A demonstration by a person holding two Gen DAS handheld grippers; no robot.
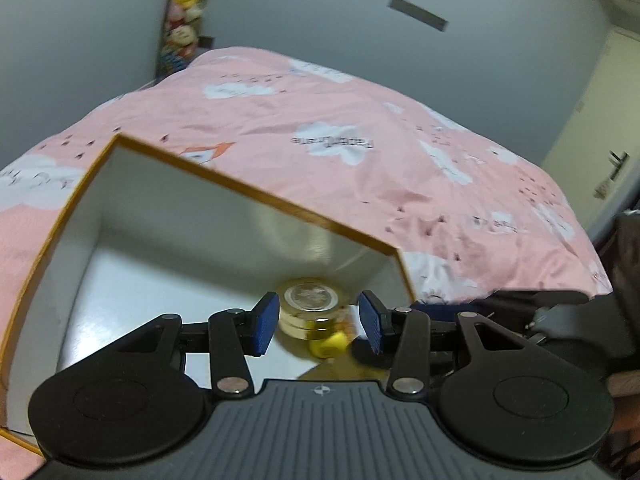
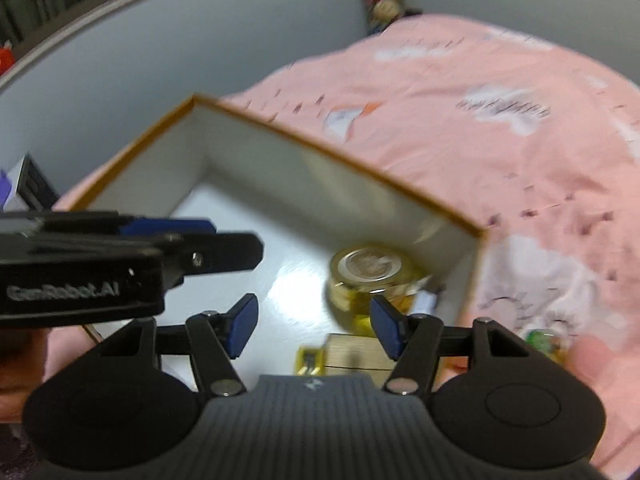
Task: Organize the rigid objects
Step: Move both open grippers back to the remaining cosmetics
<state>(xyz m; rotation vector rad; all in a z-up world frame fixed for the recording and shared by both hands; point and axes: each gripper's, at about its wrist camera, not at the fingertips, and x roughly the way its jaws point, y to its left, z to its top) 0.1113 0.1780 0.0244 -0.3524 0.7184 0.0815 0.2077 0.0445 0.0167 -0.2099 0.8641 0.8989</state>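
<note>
An open box (image 1: 248, 196) with an orange rim and white inside lies on the pink bed. A round gold tin (image 1: 310, 304) with a clear lid sits in its right corner (image 2: 368, 276). Beside the tin lie a small yellow piece (image 1: 326, 344), a wooden block (image 2: 356, 354) and a white pen-like item (image 2: 426, 300), all blurred. My left gripper (image 1: 318, 324) hovers over the box floor, open, with nothing between its blue pads; the tin lies beyond them. My right gripper (image 2: 314, 328) is open above the block and holds nothing. The left gripper (image 2: 216, 236) shows side-on at the left.
The pink cloud-print bedspread (image 1: 360, 128) surrounds the box. A small green and yellow object (image 2: 544, 340) lies on the bed right of the box, next to a fingertip (image 2: 592, 360). Grey walls stand behind, with a door (image 1: 600, 140) at the right.
</note>
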